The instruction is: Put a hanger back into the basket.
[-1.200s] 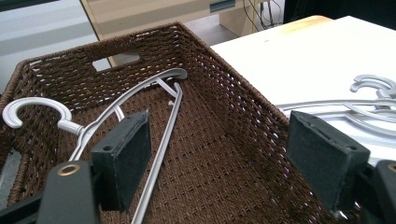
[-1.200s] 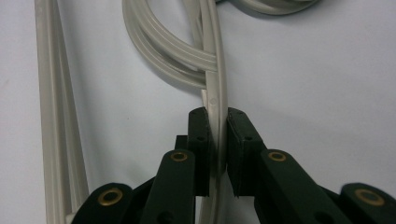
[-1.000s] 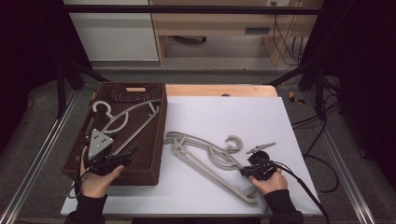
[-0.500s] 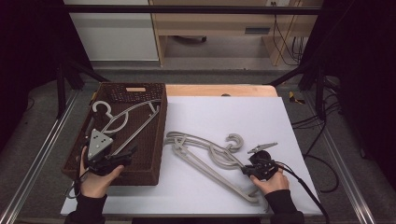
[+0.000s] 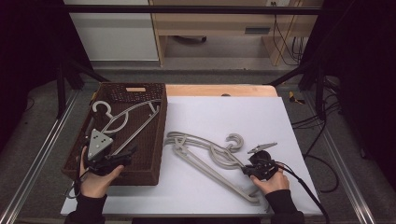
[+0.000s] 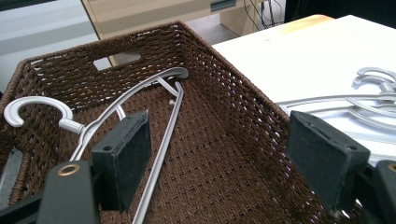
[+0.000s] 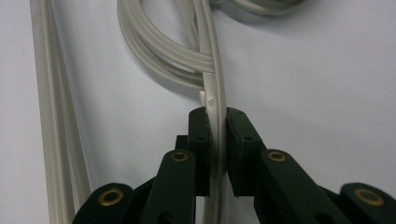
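A brown wicker basket (image 5: 161, 135) stands at the table's left with one grey hanger (image 5: 130, 119) lying in it. My left gripper (image 5: 122, 156) hovers over the basket's near end, open, with nothing between its pads (image 6: 123, 158); that hanger (image 6: 159, 116) lies ahead of it inside the basket (image 6: 224, 70). A stack of grey hangers (image 5: 205, 149) lies on the white board to the right of the basket. My right gripper (image 5: 246, 170) is shut on one arm of a hanger at the stack's near right. In the right gripper view, the gripper (image 7: 217, 135) pinches the thin bar of the hanger (image 7: 212, 70).
The white board (image 5: 224, 116) covers the table, with a wooden edge behind it. Metal rails run along both sides. A cable (image 5: 303, 186) trails from the right gripper toward the near right. Cabinets and loose cables stand beyond the table.
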The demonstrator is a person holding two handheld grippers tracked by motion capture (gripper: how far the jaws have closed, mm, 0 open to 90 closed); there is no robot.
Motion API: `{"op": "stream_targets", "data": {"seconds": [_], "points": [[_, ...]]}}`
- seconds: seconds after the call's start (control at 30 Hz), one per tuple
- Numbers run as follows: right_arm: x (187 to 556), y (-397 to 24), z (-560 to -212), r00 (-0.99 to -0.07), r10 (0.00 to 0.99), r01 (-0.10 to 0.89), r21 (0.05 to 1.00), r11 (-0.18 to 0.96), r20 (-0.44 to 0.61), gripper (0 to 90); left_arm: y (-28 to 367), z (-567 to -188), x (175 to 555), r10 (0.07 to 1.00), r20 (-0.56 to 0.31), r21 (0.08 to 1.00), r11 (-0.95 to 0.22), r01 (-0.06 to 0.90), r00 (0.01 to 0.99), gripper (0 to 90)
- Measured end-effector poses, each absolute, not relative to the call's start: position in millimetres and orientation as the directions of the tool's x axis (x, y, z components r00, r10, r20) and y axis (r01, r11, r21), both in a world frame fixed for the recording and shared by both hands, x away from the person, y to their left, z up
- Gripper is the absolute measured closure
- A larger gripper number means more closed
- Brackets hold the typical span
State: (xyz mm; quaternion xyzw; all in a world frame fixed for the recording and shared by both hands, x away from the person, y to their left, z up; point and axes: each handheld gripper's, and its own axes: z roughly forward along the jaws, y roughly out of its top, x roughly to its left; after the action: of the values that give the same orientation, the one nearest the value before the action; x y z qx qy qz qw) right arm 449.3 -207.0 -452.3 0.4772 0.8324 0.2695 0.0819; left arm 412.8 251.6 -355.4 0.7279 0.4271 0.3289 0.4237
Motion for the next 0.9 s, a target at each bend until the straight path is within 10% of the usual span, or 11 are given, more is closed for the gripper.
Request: {"op": "stream_targets", "data": {"seconds": [0.9], "points": [[446.5, -213.8, -441.9, -0.535, 0.836, 0.735, 0.553, 0.391, 0.121, 82.5, 250.8, -356.3, 413.3, 0.900, 0.119, 0.896, -0.279, 0.344, 0.419, 22.3]]}}
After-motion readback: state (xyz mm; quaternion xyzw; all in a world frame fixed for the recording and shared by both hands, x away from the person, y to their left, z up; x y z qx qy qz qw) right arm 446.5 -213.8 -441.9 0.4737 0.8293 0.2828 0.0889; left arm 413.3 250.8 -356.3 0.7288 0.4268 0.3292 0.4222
